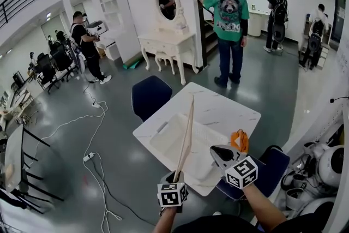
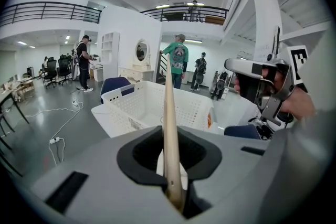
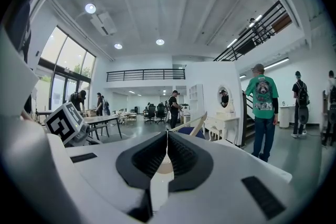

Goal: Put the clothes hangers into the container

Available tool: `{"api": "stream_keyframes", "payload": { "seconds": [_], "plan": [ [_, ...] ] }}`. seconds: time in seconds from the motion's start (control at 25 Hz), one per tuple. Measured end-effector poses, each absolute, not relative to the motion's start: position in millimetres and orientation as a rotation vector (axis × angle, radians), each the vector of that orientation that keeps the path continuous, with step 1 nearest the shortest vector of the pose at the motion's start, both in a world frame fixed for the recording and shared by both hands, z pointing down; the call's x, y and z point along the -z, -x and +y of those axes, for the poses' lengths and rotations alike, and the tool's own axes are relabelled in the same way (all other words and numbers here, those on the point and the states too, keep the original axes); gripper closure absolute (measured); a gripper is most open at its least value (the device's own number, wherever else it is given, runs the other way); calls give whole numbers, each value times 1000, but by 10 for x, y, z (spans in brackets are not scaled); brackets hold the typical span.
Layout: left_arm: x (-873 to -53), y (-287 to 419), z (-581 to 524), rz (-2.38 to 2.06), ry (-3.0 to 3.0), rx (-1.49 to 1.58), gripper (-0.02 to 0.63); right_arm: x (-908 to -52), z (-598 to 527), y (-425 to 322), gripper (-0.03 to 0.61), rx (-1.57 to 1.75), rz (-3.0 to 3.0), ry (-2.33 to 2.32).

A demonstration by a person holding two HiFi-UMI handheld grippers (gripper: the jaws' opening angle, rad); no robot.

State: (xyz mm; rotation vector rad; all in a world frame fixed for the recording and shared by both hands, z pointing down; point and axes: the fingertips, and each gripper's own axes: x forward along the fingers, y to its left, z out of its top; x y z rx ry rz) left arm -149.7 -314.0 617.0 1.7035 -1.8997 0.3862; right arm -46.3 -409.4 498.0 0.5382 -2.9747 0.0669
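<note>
A long pale wooden clothes hanger stands nearly upright over the white perforated basket on the white table. My left gripper is shut on the hanger's lower end at the table's near edge. In the left gripper view the hanger runs up from between the pads of the left gripper, with the basket just beyond. My right gripper hovers to the right of the hanger, jaws together and empty. In the right gripper view the right gripper is shut, with the hanger ahead of it.
An orange object lies on the table beside the basket. Blue chairs stand at the far side and the near right. Cables trail over the floor on the left. A person in a green shirt stands beyond the table.
</note>
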Motion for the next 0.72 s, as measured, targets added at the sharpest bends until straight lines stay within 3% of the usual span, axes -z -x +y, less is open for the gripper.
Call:
{"api": "stream_keyframes", "payload": {
  "seconds": [0.56,0.72],
  "plan": [
    [-5917,1348,-3368,-1904,-1814,-252,558,-5037,-4172,441,557,-90,-2973,-528],
    [-5872,1301,-3388,-1894,-1844,-225,518,-5046,-4180,427,557,-94,-2967,-531]
  ]
}}
